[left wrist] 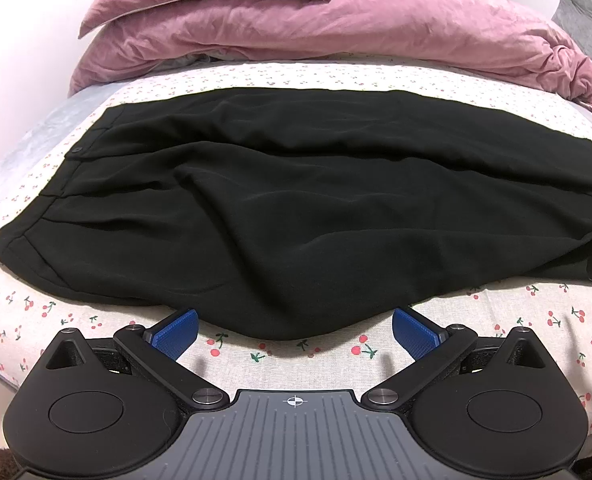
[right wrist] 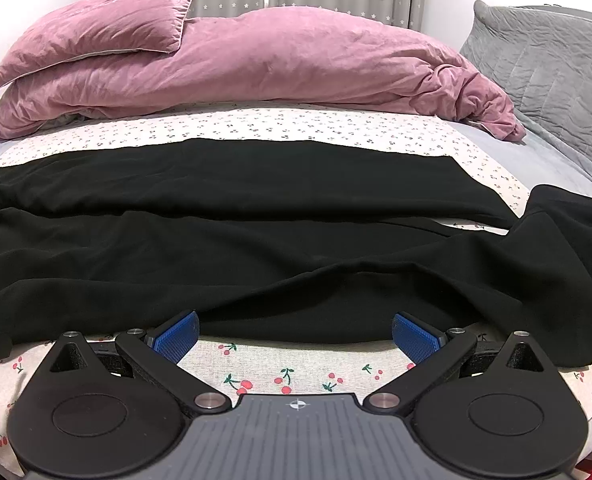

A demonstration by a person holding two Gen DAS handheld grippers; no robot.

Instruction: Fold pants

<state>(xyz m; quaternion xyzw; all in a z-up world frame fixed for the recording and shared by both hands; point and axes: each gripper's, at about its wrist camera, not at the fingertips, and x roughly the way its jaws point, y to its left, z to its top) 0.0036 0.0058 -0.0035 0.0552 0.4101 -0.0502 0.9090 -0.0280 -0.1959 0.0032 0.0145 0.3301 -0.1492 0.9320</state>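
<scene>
Nearest the lens, the left gripper (left wrist: 294,330) stands with its blue pads (left wrist: 176,330) spread wide and nothing between them, hovering just short of the near edge of the black pants (left wrist: 276,208). The right gripper (right wrist: 296,334) is likewise wide open and empty, its pads (right wrist: 414,334) level with the garment's near hem.

The pants lie spread crosswise on the cherry-print sheet (left wrist: 296,364), waistband (left wrist: 60,176) with its button to the left, legs running off to the right. In the right wrist view one leg end (right wrist: 568,248) is bunched and turned back on itself (it may hang partly over the bed edge; the view is too distorted to tell).

The cloth looks thin, light and drapey, falling into soft ripples, so it should slide easily on the sheet and sag wherever it is unsupported. A pinch on the doubled near edge, one claw toward the waist and one toward the cuffs, seems the surest hold.

Beyond lie a pink duvet (right wrist: 296,64), a pink pillow (right wrist: 104,28) and a grey quilted pillow (right wrist: 544,56).
</scene>
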